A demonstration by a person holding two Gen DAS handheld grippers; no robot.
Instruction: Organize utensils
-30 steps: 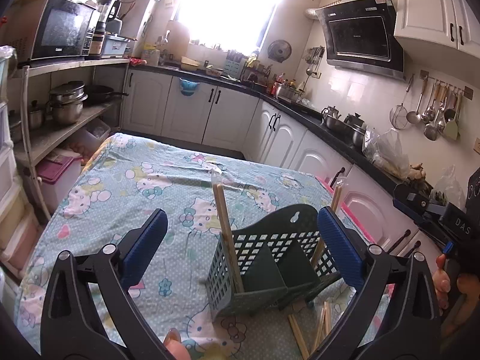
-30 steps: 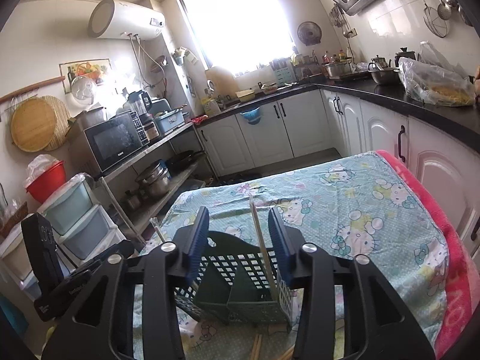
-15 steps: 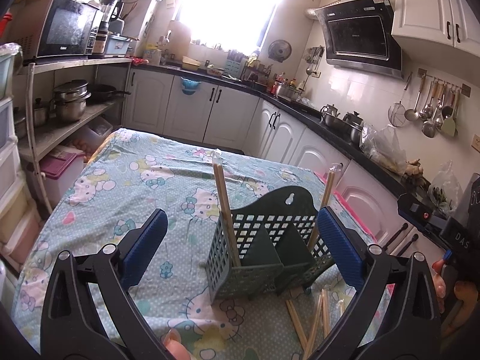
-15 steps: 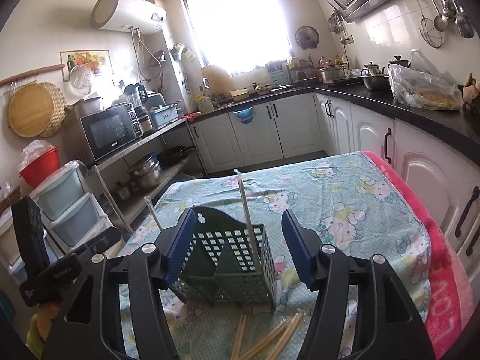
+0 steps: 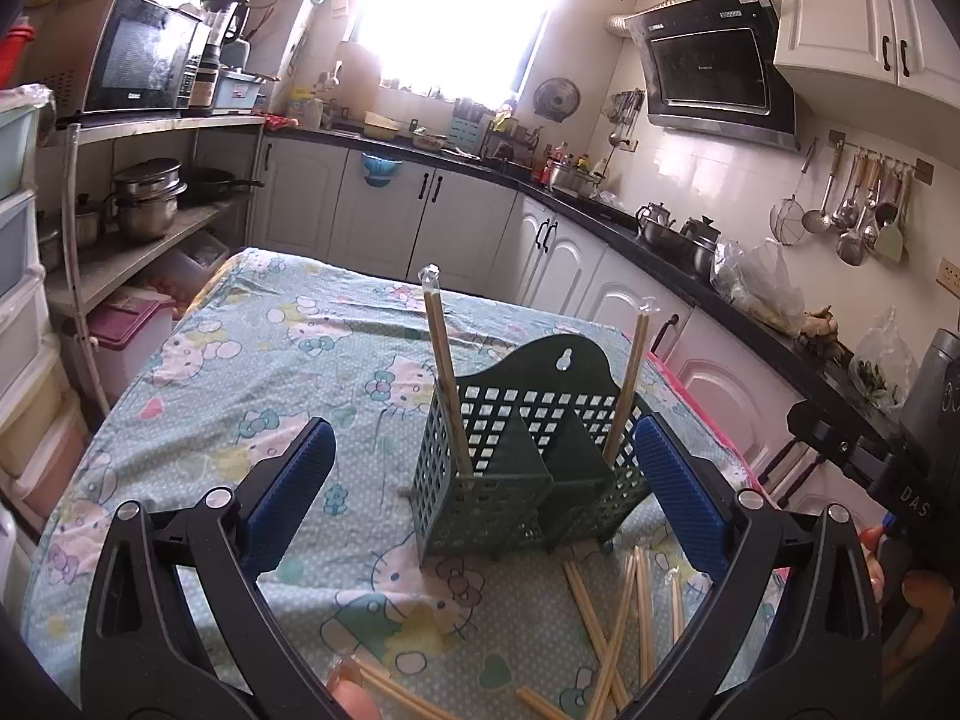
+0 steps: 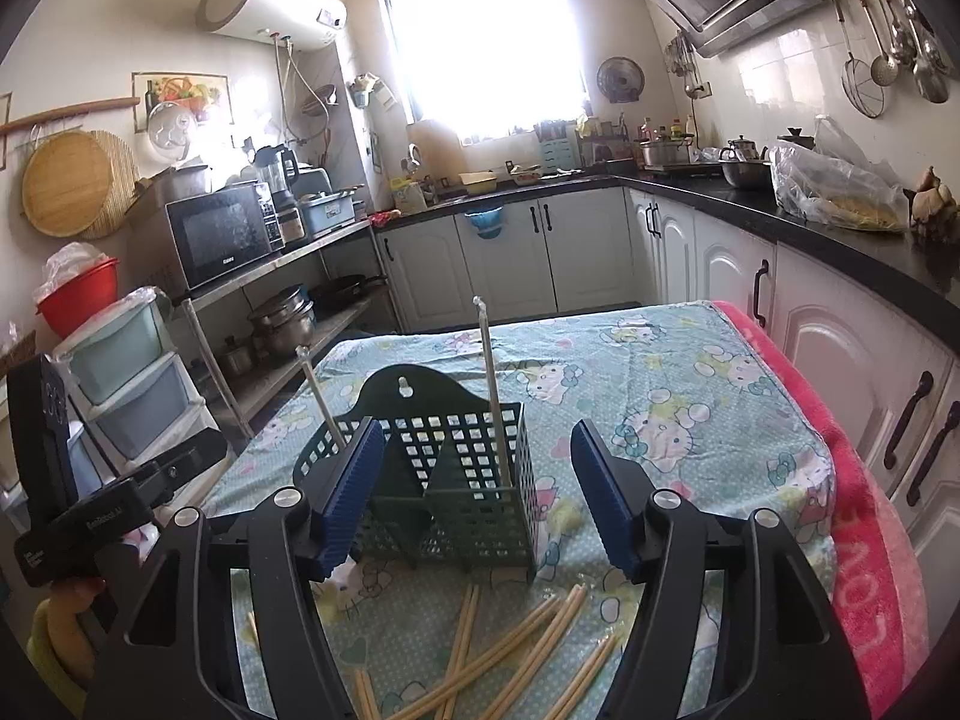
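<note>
- The dark green utensil holder stands upright on the cloth-covered bench, straight ahead of both grippers.
- Two wrapped chopsticks stand in it, one in the left compartment and one in the right, both close to vertical.
- The loose chopsticks lie crossed on the cloth just in front of the holder, their long axes running roughly towards it and away, below and between the right gripper's fingers.
- The right gripper looks the nearer one to that pile; its jaws are opening, well spread, with nothing pinched between the pads.
- The left gripper is spread wide and empty, framing the holder without touching it.
- The likely next move is a downward reach to a single stick.
</note>
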